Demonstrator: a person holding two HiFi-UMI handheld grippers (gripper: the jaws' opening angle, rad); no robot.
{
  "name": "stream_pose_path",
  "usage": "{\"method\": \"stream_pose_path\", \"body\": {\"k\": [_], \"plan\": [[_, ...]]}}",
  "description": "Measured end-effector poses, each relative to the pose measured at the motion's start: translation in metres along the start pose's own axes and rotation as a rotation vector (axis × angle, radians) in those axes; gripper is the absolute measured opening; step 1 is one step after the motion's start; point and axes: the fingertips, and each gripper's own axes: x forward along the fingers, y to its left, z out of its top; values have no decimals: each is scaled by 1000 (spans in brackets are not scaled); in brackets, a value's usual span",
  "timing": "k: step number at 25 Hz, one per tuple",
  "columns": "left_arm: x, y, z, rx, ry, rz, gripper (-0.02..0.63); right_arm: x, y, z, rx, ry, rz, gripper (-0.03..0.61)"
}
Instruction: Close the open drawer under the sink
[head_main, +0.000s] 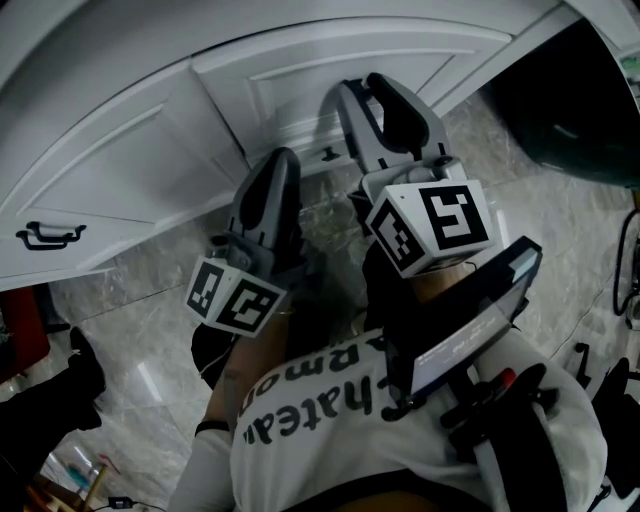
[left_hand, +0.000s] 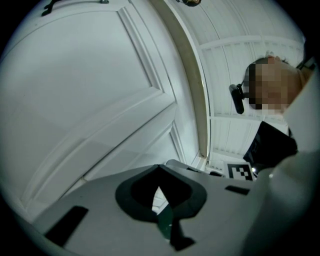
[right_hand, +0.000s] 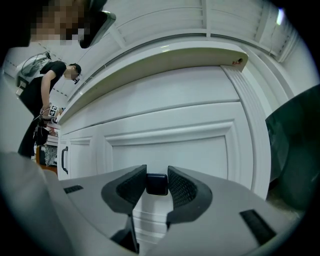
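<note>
Black knob (right_hand: 156, 185) sits between the pads of your right gripper (right_hand: 157, 174), near the tips. Pads touch both its sides with no gap I can see, so read it as clamped on the knob. The hold is shallow. Push hard and the pads can slide off, and the tips hit the paint.

Your left gripper (left_hand: 159, 169), just left of it, is clenched, tips together, nothing in it. It points at a plain white panel (left_hand: 100, 100), contact not clear. Drift it forward and it scuffs the paint.

Straight ahead of the right gripper is the drawer front (right_hand: 170, 150), the knob's own panel. It looks about level with the cabinet face around it, but no view shows the seam edge-on, so I can't tell if it's fully home. My read: closing is at or near its end.

Main risks:
- You back off with the pads biting: the drawer comes out with you.
- You let go early: the drawer is left ajar.
- You roll or lift the wrist while clamped: side load on the knob's screw.

Above the gripper the countertop lip (right_hand: 165, 62) overhangs. Lift on exit and the marker cube (head_main: 430, 225) can clip it. Far left, the next door's bar handle (right_hand: 64, 160) is well apart, no issue.
</note>
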Motion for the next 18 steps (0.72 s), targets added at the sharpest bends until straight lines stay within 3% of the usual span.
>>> {"method": "stream_pose_path", "body": {"k": [6,9,12,14,17,18], "plan": [[-3,-7,-12,1,31,-2,8,-3,0,0,-76,-55,25,143],[-4,-9,-24,51,86,6,8,-3,4,0,-143,-91,37,144],[-4,-7,-30,69,109,36,8,-5,13,0,-246,-139,84,190],[-1,-10,-31,58,98,41,8,-7,9,-8,-275,-120,95,189],[1,-12,-35,75,99,58,8,-12,4,-33,-218,-39,110,174],[-1,-11,-36,72,103,77,8,-15,4,-44,-196,0,119,118]]}}
